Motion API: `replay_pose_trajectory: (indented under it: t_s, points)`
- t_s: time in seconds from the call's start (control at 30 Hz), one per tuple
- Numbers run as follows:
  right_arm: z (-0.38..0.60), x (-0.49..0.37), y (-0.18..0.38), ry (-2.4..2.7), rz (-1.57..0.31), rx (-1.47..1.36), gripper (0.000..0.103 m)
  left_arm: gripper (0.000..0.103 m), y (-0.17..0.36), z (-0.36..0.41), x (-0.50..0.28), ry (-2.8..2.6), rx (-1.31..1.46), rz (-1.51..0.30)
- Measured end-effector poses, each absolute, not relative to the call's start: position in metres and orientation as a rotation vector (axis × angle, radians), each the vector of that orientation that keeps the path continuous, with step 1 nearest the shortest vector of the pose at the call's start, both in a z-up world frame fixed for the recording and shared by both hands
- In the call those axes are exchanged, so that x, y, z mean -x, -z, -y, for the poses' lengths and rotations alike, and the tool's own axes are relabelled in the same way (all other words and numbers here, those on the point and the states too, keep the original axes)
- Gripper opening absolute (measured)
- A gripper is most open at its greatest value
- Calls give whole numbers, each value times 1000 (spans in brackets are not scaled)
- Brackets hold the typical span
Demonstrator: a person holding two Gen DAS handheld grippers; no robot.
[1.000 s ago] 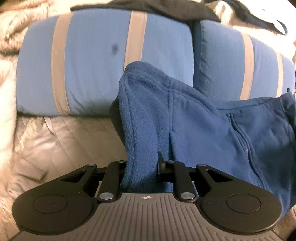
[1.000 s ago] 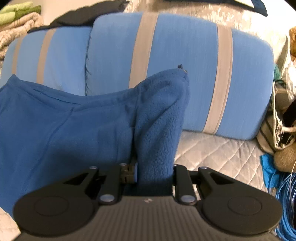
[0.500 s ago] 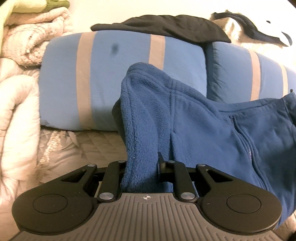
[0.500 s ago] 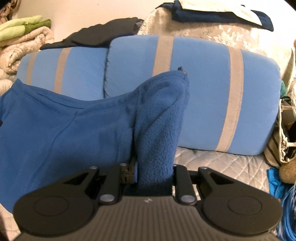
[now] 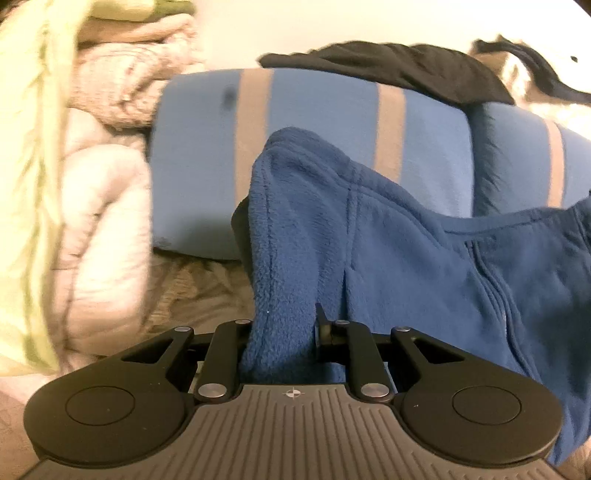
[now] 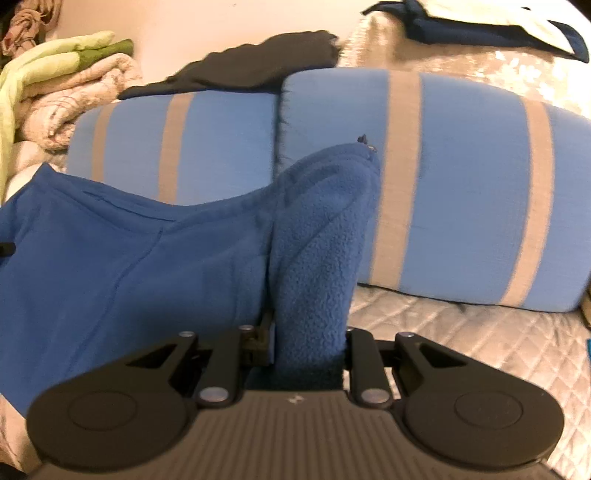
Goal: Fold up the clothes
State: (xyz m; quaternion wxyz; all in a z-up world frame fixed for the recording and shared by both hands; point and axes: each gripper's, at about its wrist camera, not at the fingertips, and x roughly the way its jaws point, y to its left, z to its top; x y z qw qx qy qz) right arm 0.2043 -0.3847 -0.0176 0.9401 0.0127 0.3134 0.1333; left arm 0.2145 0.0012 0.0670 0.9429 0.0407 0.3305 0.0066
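Up off the bed, a blue fleece jacket (image 5: 424,266) hangs stretched between the two grippers. The left gripper (image 5: 282,332) has its jaws drawn narrow on a thick bunch of the fleece at the garment's left end, and the cloth rises in a rounded fold above the fingers before running off to the right, where a zipper (image 5: 495,288) slants down the front. The right gripper (image 6: 308,339) pinches the other end the same way, jaws narrow around a fat upright roll of fleece, with the rest of the jacket (image 6: 129,258) spreading away to the left of that view.

Beyond the jacket, at the far side, two light blue pillows (image 6: 461,192) with tan stripes lie side by side on a quilted bedspread (image 6: 461,332). A black garment (image 5: 388,70) is draped over the top of the pillows where they meet. To the far left sits a heap of folded blankets (image 6: 74,99), pale pink with green ones on top; in the left view this heap is blurred. A dark blue and white cloth (image 6: 498,26) lies on the far right, behind the pillows.
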Motion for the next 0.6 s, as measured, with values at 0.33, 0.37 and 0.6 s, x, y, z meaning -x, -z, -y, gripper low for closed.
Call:
replay_pose_trajectory:
  t_s: [0.33, 0.37, 0.6]
  points:
    - [304, -226, 14, -363, -629, -3, 45, 40, -88, -66, -221, -130, -230, -593]
    - [293, -232, 20, -350, -629, 15, 52, 55, -76, -70, -229, -179, -291, -578]
    - [260, -247, 68, -241, -670, 60, 103, 78, -27, -96, -241, -418, -248, -584]
